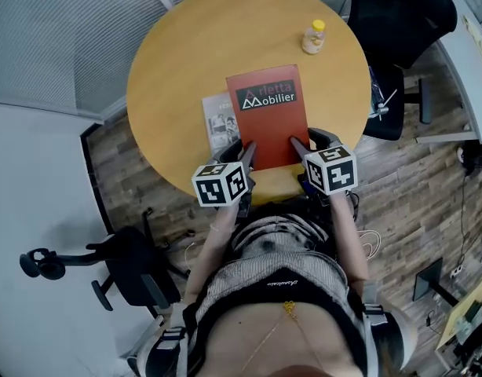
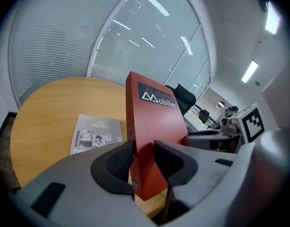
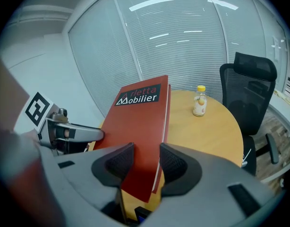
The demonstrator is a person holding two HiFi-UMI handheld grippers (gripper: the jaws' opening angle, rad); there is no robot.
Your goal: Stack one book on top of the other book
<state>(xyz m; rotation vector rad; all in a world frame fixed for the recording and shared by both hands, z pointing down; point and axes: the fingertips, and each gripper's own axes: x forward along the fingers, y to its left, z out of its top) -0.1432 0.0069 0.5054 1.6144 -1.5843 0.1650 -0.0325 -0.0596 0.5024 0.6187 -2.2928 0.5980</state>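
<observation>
1. Red Mobilier book (image 1: 266, 124) is being held over the round wooden worktop (image 1: 178, 61).
2. Left hand-held gripper (image 1: 245, 154) is clamping its near-left corner, and the right hand-held gripper (image 1: 302, 149) is clamping its near-right corner.
3. Grey HOMES book (image 1: 217, 122) is lying flat on the worktop, partly under the red book's left edge.

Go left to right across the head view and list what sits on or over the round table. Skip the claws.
grey magazine → red book → small bottle
</observation>
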